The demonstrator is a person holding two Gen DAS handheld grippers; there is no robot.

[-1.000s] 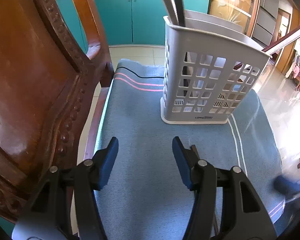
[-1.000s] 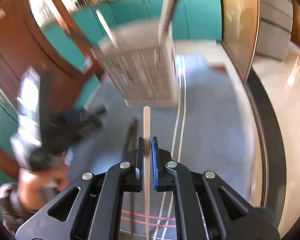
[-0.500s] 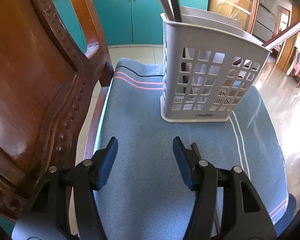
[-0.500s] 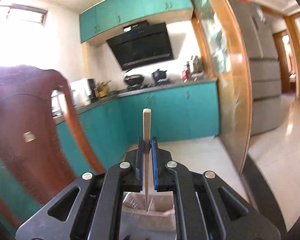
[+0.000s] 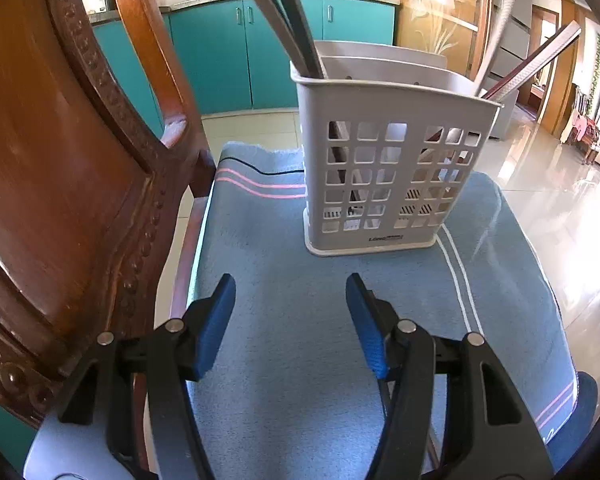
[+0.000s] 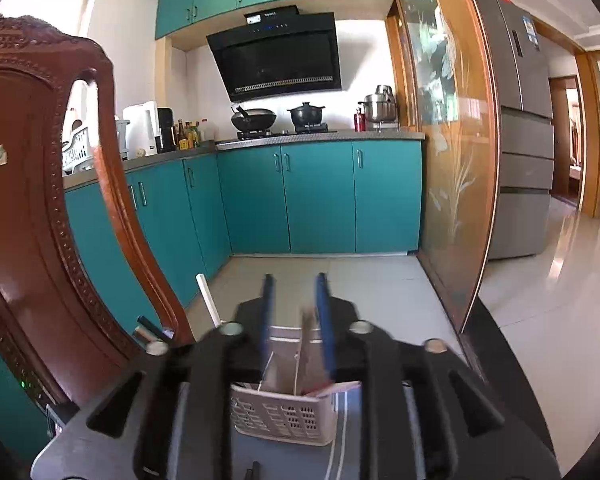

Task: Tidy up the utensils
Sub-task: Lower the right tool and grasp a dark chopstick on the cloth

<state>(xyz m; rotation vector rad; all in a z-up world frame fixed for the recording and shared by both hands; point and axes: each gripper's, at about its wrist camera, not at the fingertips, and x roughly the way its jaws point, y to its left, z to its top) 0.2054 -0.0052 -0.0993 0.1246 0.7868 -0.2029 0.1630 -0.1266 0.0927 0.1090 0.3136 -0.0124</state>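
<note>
The right tool [image 6: 294,312], jaws opening with nothing pinched between them, hangs directly above the grey slotted plastic utensil holder [image 5: 392,160] on the blue towel [image 5: 284,320]. Long utensils stand nearly upright inside. The left tool [image 5: 290,312], spread and empty, sits nearer.

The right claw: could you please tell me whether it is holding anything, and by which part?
Nothing is held: the right claw is opening, empty, above the utensil holder.
</note>
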